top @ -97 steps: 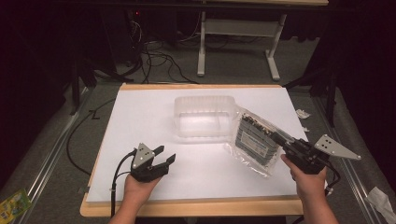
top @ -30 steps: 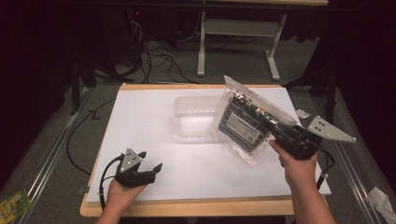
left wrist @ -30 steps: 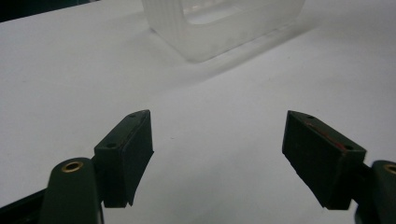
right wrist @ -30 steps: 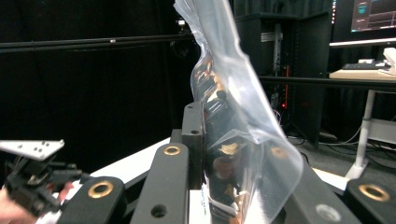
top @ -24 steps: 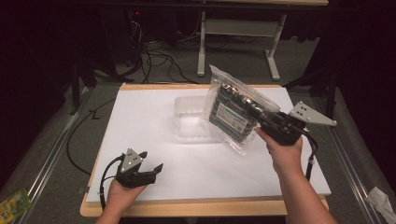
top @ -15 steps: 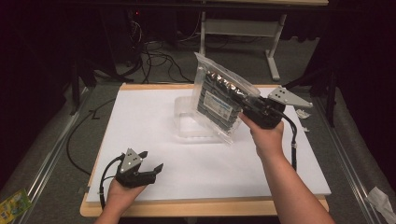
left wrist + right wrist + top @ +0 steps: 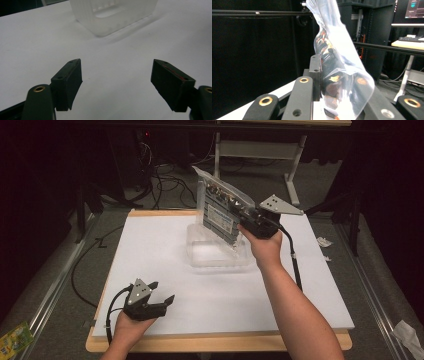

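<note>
Lifted off the white desk (image 7: pixel 150 250) since the earlier frames and carried leftward and away from the person: a clear bag (image 7: pixel 220 212) of dark packed parts, now hanging directly above the clear plastic tray (image 7: pixel 217 255). Being pinched by the right gripper (image 7: pixel 245 217) at the bag's edge, jaws narrowed onto the film, with the bag standing nearly upright and tilted a little over the tray. Probably being held that way so the weight hangs below the grip and the bottom corner can drop straight into the tray's opening, rather than lying flat across its rim. In the right gripper view, crinkled film of the bag (image 7: pixel 337 62) rising between the two black jaws, contents showing through dimly.

Resting near the desk's front edge, well apart from the tray on its near-left side: the left gripper (image 7: pixel 150 301), jaws spread wide and holding nothing. In the left gripper view, facing the tray (image 7: pixel 112 15) across bare desk, seemingly waiting to steady the tray or the bag once lowering begins.
</note>
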A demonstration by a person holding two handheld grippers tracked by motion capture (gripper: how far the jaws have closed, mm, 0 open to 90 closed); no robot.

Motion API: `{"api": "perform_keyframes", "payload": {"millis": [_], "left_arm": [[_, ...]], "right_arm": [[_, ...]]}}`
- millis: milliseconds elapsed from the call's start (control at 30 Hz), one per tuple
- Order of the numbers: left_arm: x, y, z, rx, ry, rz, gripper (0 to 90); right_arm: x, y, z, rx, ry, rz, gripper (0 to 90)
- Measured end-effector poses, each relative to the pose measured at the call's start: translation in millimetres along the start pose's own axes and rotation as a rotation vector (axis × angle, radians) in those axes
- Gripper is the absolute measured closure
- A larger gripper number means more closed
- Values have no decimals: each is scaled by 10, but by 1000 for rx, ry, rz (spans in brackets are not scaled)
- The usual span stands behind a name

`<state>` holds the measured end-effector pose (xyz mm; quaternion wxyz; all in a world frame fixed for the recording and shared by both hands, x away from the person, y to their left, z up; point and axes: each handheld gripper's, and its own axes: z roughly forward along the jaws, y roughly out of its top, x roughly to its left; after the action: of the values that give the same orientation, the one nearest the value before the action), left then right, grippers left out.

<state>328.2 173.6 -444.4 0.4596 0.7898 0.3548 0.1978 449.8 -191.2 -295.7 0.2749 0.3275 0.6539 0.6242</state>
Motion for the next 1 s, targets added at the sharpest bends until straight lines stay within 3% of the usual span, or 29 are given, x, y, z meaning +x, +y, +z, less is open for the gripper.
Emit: {"api": "perform_keyframes", "payload": {"millis": [233,600,833,1000], "left_arm": [[1,-1,1,1,-9,-6,253],[8,-4,15,5,-14,-9,255],[11,1,8,4,-16,-12,256],[5,4,18,2,-21,-13,257]], "right_arm": [[-95,-83,200,42,-3,-18,789],[-66,-160,381,82,15,-70,789],[-28,-261,436,98,28,-66,789],[1,-339,467,101,43,-35,788]]}}
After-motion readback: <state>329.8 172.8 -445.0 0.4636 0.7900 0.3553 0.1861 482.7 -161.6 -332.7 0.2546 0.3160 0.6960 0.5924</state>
